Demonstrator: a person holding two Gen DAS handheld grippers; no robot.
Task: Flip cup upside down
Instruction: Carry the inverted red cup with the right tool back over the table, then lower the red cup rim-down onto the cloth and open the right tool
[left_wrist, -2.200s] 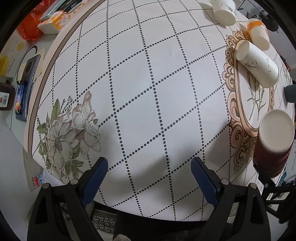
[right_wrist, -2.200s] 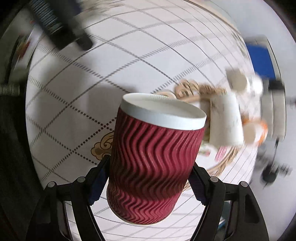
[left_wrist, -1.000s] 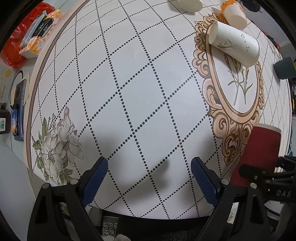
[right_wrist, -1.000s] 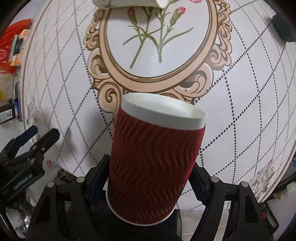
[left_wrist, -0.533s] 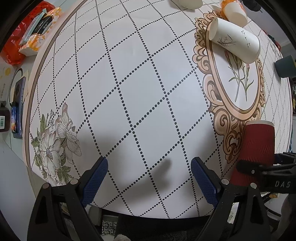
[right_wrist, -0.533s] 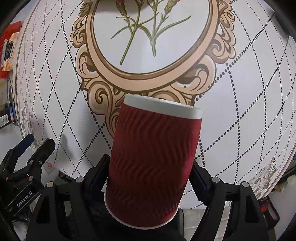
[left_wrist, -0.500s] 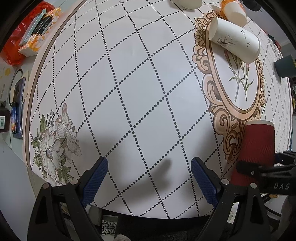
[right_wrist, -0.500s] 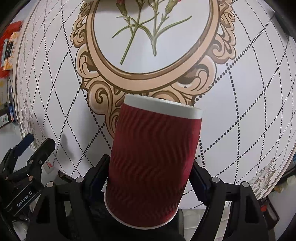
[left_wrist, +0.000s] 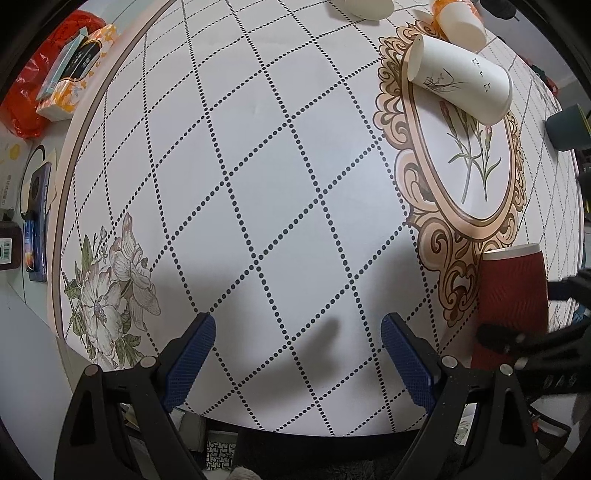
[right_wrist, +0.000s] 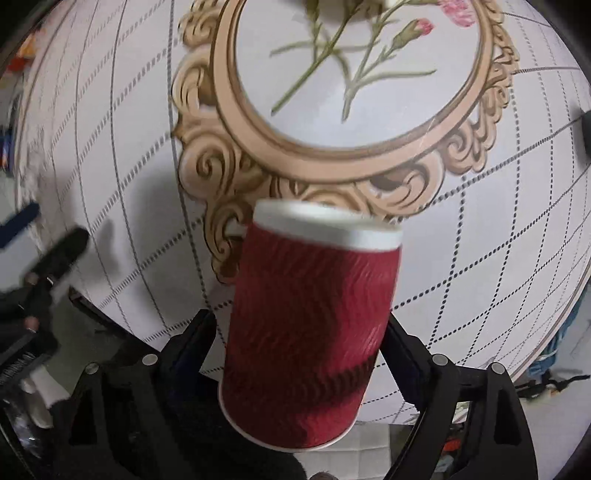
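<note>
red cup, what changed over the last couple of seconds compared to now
The right gripper carried the red cup from over the plain grid down to the near scroll border of the oval frame print, gripping it throughout. The left gripper stayed open and empty; the white cup still lies on its side.

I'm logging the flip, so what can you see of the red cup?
The red cup looks like paper, with a wavy ribbed dark-red sleeve and a white band at its far end. The right gripper clamps it from both sides. In the left view it stands roughly upright near the table edge, beside the ornate printed frame. Contact with the table cannot be told.
</note>
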